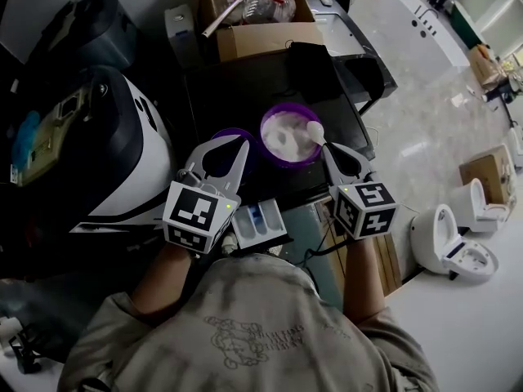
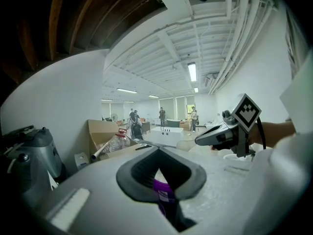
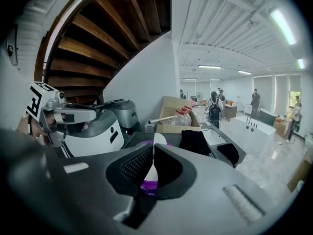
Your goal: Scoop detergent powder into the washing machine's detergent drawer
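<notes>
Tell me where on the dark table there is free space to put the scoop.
Bare tabletop lies between the cardboard box and the purple lid, left of the black object. Crowded near you: tub, lid, drawer, left tool and right tool.

Open hall: glossy pale floor [image 1: 409, 129], white ceiling [image 2: 166, 43] with strip lights [image 2: 191, 71], wooden stair underside [image 3: 98, 38], white toilets [image 1: 458, 243] at right, distant people [image 3: 215, 109].

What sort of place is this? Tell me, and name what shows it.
Probably a showroom or test space for appliances and bathroom fittings, not a home: loose toilets on a polished floor, a freestanding bathtub, an open cardboard box.
</notes>
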`<state>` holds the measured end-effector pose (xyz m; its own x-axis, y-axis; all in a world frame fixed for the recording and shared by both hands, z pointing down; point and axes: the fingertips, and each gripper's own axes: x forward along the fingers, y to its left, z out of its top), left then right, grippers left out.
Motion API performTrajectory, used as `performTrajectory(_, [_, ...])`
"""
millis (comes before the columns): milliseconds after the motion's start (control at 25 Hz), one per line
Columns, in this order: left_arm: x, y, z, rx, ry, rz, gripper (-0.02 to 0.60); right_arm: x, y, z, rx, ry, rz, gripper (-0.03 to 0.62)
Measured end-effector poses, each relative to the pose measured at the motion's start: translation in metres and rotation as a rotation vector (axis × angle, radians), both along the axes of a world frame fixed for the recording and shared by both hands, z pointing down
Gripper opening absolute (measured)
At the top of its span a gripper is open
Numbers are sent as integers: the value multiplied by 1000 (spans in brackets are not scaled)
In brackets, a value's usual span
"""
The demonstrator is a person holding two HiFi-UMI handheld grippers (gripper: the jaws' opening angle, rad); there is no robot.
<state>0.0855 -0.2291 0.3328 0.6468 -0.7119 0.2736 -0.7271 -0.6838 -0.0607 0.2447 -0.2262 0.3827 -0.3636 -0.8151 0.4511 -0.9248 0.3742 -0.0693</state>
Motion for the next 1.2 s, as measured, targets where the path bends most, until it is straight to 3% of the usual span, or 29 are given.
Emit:
performTrajectory(520, [-1,-11,6,-30,-2,16,2,3,-30,38,-80,209,15,35])
performTrajectory(920, [-8,-15,21,-45,6,8,2,11,-35,62,-154,296,17,35])
performTrajectory(1200, [-14,-16,25,-51,16,-8,1,6,-35,80,-203,284,-16,35])
